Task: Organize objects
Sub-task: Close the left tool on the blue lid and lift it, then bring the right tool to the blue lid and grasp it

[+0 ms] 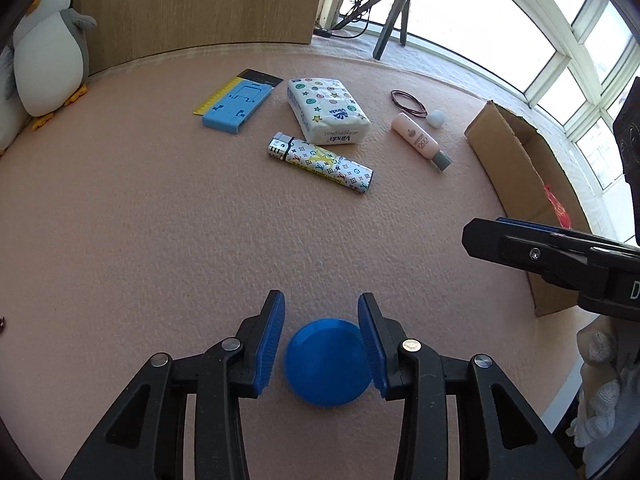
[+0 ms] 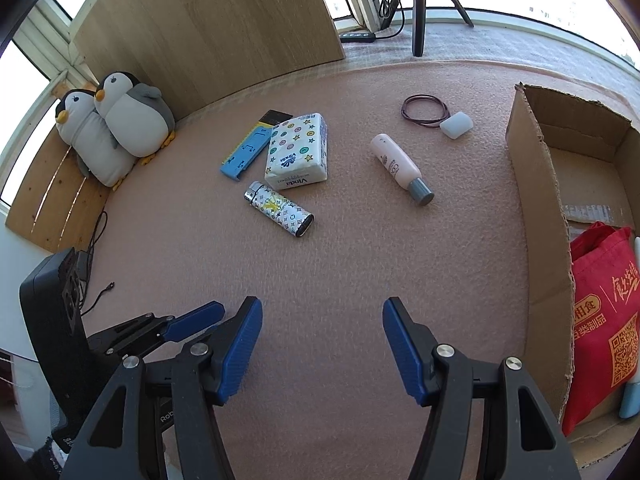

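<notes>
A: Pink mat (image 1: 160,240), my left gripper (image 1: 321,344) nearest: jaws apart around the flat blue disc (image 1: 326,362), not pressing.

B: Right gripper (image 2: 322,344)?

A: Apart, nothing between. Farther out, lighter (image 1: 320,162) lies with its metal head toward the blue block; pink bottle (image 1: 420,141) has its cap toward the cardboard box (image 1: 516,160).

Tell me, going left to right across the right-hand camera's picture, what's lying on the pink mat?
Two toy penguins → blue plastic piece → patterned lighter → tissue pack → pink bottle → hair ties → small white case → cardboard box → red bag inside it.
</notes>
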Motion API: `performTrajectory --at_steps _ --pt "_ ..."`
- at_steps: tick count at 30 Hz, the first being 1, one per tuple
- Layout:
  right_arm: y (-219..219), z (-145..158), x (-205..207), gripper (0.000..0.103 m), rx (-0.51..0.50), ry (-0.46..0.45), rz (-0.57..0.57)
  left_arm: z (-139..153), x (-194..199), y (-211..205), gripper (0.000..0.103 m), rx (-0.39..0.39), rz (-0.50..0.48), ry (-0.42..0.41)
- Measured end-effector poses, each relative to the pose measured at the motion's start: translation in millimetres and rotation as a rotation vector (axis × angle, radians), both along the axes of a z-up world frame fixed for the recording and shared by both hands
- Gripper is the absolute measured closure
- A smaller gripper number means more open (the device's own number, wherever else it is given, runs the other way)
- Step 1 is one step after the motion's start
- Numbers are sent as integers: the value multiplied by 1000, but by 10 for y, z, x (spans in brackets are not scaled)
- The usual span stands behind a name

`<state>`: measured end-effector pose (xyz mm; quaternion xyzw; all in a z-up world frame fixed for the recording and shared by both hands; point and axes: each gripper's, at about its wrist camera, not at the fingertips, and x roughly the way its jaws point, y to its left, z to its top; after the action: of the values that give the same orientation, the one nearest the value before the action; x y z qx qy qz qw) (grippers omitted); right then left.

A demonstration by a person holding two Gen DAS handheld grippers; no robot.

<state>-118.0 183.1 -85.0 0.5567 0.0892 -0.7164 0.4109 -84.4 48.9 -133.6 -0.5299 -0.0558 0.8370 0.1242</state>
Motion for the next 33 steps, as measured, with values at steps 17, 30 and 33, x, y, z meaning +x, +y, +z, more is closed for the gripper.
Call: performTrajectory --at_steps 17,30,33 --pt "-407 -247 433 41 66 -71 183 -60 303 -175 42 57 -85 -75" --pt "-551 -399 620 48 115 -94 262 -137 315 -118 57 63 -94 -102" --pt "-560 -392 644 56 122 -83 277 -141 314 -112 61 64 -95 -104"
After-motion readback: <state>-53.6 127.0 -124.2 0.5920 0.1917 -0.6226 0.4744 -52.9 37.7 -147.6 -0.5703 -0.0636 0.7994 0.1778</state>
